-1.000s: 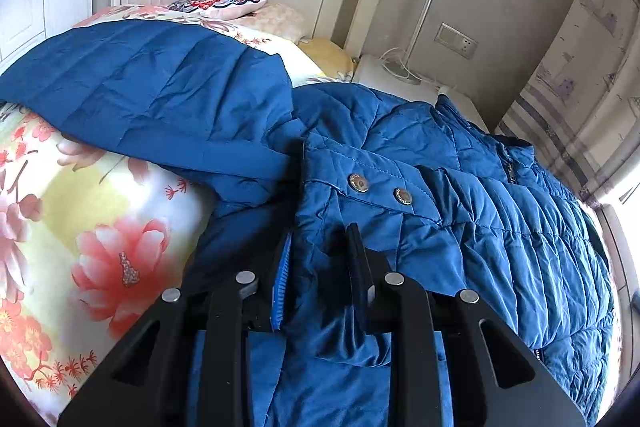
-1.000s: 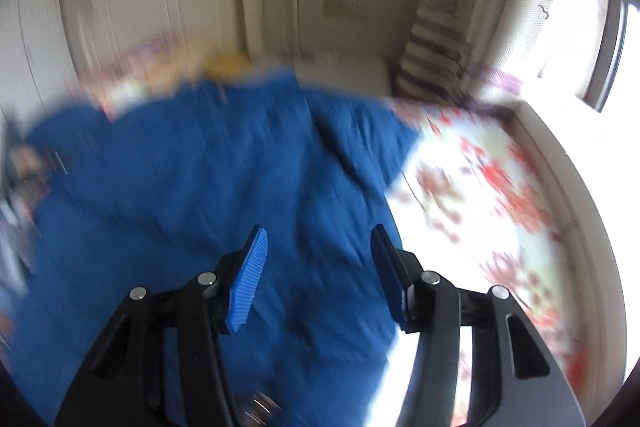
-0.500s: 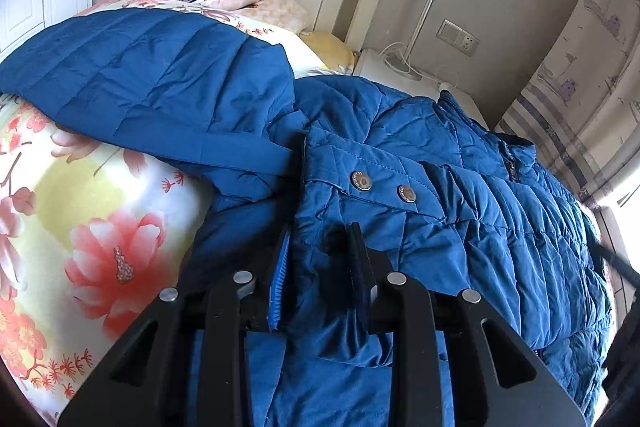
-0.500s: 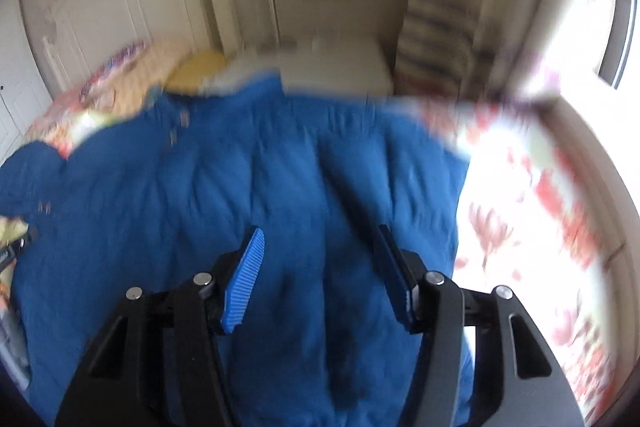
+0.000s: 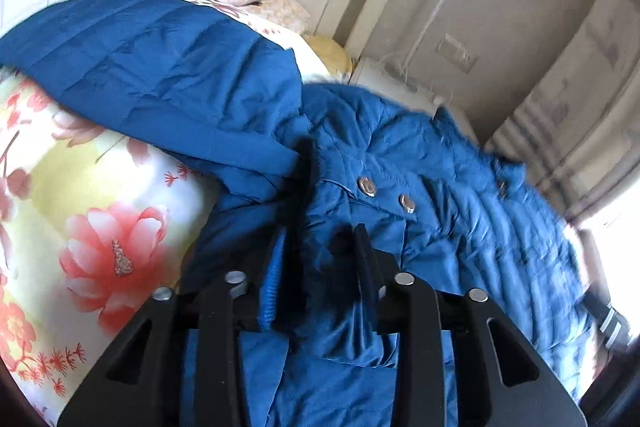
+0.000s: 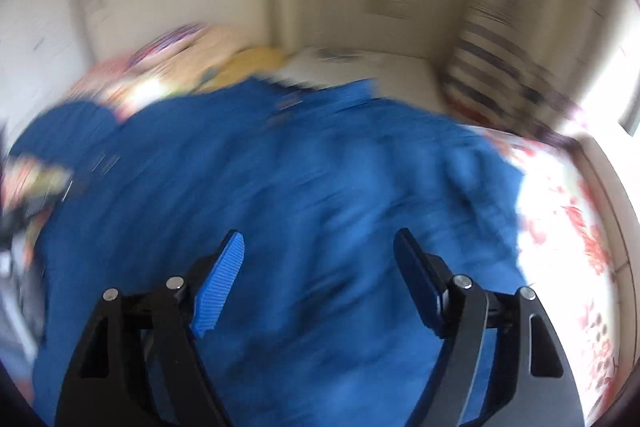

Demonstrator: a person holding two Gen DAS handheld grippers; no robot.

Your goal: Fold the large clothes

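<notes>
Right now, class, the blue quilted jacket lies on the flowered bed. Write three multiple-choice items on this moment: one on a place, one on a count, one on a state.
1. Where does the blue jacket lie?
A. On the flowered bedspread
B. On a chair
C. On the floor

2. How many metal snaps sit side by side on the flap ahead of the left gripper?
A. None
B. Two
C. Five

3. How is the right gripper?
A. Shut on a pillow
B. Shut on a sleeve
C. Open, nothing between its fingers

Answers:
1 A: flowered cloth shows on both sides of the jacket.
2 B: two round snaps sit together in the left wrist view.
3 C: its fingers stand wide apart above the jacket, having just been opening.
</notes>
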